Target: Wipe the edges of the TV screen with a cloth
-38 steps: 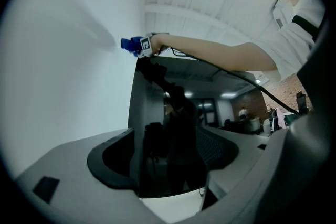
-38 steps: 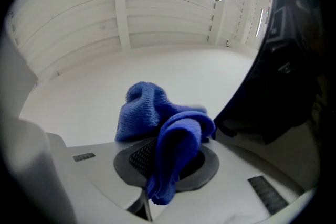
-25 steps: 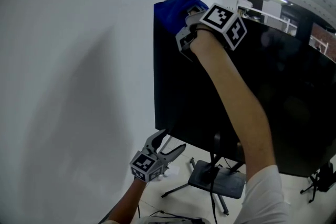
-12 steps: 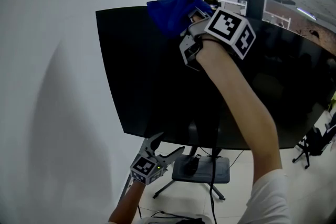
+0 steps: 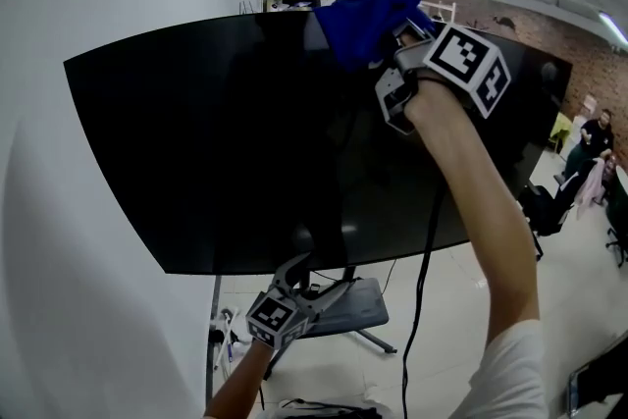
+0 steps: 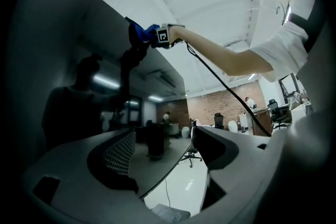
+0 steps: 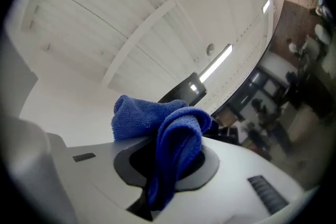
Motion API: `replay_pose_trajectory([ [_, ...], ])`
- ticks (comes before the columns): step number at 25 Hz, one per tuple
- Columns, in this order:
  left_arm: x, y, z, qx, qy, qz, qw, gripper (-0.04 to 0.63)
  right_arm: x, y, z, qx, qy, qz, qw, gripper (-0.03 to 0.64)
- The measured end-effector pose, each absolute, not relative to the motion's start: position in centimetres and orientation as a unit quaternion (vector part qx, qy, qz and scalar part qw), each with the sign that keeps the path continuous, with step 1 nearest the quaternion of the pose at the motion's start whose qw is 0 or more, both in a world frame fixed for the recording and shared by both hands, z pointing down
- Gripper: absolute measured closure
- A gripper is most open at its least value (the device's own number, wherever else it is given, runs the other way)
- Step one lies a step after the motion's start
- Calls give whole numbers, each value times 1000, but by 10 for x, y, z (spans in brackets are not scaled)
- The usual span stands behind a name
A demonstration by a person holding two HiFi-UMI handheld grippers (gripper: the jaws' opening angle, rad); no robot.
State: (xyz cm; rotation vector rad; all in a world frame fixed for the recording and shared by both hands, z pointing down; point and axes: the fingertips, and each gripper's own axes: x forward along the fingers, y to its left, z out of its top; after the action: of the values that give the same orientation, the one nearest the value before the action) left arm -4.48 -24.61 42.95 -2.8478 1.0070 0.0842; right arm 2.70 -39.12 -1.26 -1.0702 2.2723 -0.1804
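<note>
R gripper (image 5: 394,49) pinching blue cloth (image 5: 365,20), cloth on top edge of TV screen (image 5: 235,142), approx mid-span. Edge runs L–R; R arm nearer. L gripper (image 5: 316,276) spread, empty, low by bottom edge.

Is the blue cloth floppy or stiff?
Probably floppy: the cloth folds and droops over the right gripper pinching it. Its fuzzy weave likely keeps it from slipping. It probably bunches when pushed along the TV edge.
</note>
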Motion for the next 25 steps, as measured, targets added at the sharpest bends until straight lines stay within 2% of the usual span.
replay_pose_trajectory([
  [5, 54, -242, 434, -955, 293, 24, 50, 242, 182, -395, -11, -477, 818, -58, 316, 546],
  [8, 77, -244, 436, -958, 280, 26, 45, 242, 238, -401, -2, -508, 799, -43, 319, 546],
  [13, 88, -240, 421, -954, 294, 50, 32, 242, 315, -392, 45, -555, 782, 13, 283, 546],
  [18, 73, -251, 398, -933, 350, 70, 32, 242, 337, -380, 149, -555, 799, 42, 228, 546],
  [22, 61, -256, 406, -919, 386, 66, 44, 242, 315, -360, 254, -540, 821, 89, 166, 546],
  [25, 38, -263, 427, -899, 427, 57, 81, 255, 284, -341, 331, -534, 829, 133, 101, 547],
])
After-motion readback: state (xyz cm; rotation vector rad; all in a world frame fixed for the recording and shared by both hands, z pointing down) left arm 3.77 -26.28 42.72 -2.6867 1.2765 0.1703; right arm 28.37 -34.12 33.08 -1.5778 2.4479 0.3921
